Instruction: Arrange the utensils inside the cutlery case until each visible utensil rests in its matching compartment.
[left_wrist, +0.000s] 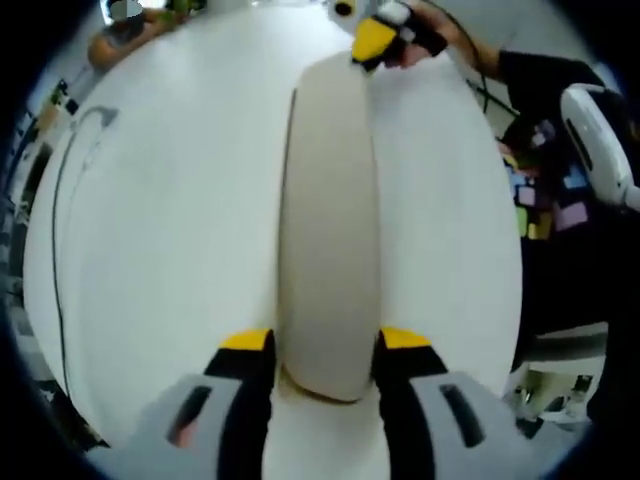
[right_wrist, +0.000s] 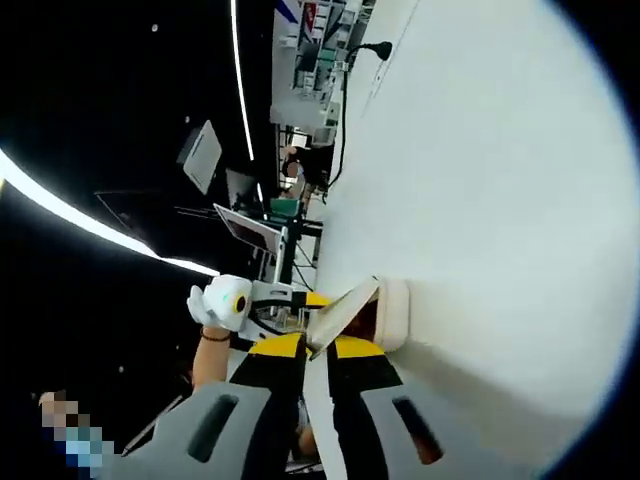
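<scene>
- We see the white table (left_wrist: 180, 230) spreading across the left gripper view, with a dark cable (left_wrist: 62, 200) curving along its edge at about 9 o'clock; in the right gripper view the same surface runs up toward 1 o'clock.
- The closed cutlery case (left_wrist: 330, 230), a long cream box, lies lengthwise from 6 o'clock to 12 o'clock in the left gripper view; no utensils are in sight, so we judge the case has yet to be opened.
- Our left gripper (left_wrist: 328, 365) has its jaws set against the two sides of the case's near end, clamped on it; it seems to be steadying the body.
- Our right gripper (right_wrist: 318, 350) sits at the far end, at 12 o'clock in the left gripper view; its jaws are pinched on a thin edge of the case, which looks like the lid lip, and a dark gap shows beside it.
- We judge the step in hand to be opening the case; the next move calls for lifting that lip while the left keeps the body down.
</scene>
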